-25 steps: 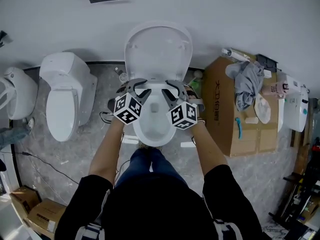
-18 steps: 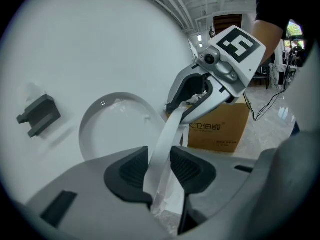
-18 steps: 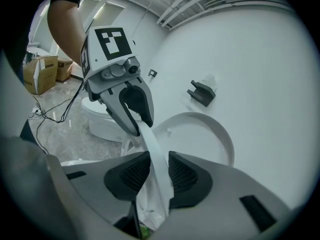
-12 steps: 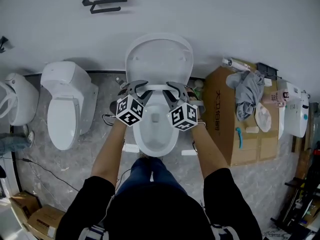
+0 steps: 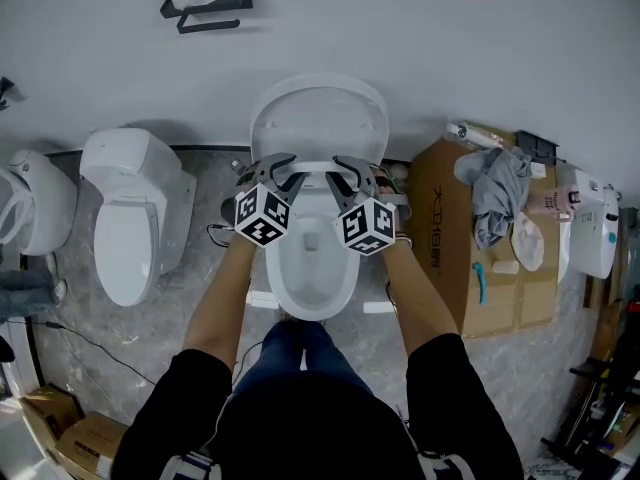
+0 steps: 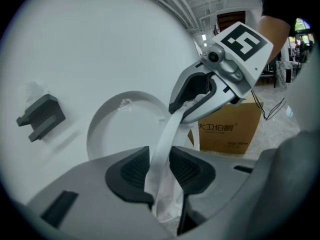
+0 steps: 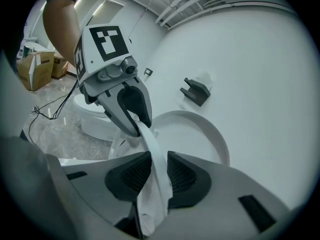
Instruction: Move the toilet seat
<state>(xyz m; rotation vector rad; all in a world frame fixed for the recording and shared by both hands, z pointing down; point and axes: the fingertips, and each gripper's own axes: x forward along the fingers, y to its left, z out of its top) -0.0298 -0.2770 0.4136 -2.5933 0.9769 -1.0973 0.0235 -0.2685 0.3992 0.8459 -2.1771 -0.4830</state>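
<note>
1. Head view: a person stands over a white toilet (image 5: 312,268) by the wall. The left hand-held gripper (image 5: 283,175) and the right hand-held gripper (image 5: 346,175) meet above the bowl, each pinching the thin white toilet seat (image 5: 314,174), which is held raised off the bowl. The lid (image 5: 318,118) stands upright behind it. A second toilet (image 5: 130,208) sits at the left and a cardboard box (image 5: 445,228) at the right.
2. Left gripper view: the jaws stand narrow, and the dark pads press the seat's flat band from both sides.
3. Right gripper view: the jaws have just been closing and grip the seat band between the pads.
</note>
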